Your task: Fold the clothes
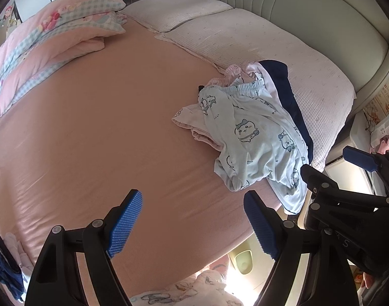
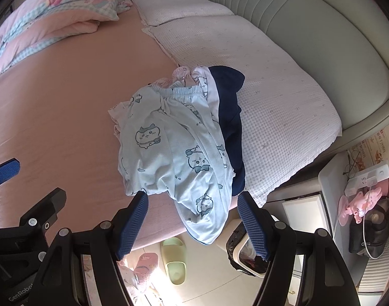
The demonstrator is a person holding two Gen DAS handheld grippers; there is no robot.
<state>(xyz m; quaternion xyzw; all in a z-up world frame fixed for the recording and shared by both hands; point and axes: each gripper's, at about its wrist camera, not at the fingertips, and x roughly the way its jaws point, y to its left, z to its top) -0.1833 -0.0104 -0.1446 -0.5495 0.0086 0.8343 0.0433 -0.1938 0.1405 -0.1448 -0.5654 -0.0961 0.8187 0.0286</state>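
A pile of clothes lies near the bed's right edge against a pillow. On top are light blue cartoon-print pajama pants (image 1: 255, 137) (image 2: 174, 148), one leg hanging over the mattress edge. Under them show a pink garment (image 1: 192, 122) (image 2: 115, 112) and a navy garment (image 1: 286, 89) (image 2: 230, 112). My left gripper (image 1: 192, 209) hovers open over the bare pink sheet, left of the pile, nothing between its blue pads. My right gripper (image 2: 192, 209) is open just short of the pile's near edge, the hanging pant leg showing between its fingers, apart from the pads.
Pink sheet (image 1: 92, 127) covers the bed; a folded pink-and-checked quilt (image 1: 46, 38) lies far left, two pillows (image 2: 258, 81) by the grey headboard (image 2: 309, 20). Below the bed edge are slippers (image 2: 175, 260), a bin (image 2: 245, 252) and a nightstand (image 2: 360, 178). Folded clothes (image 1: 8, 262) sit at the sheet's near-left corner.
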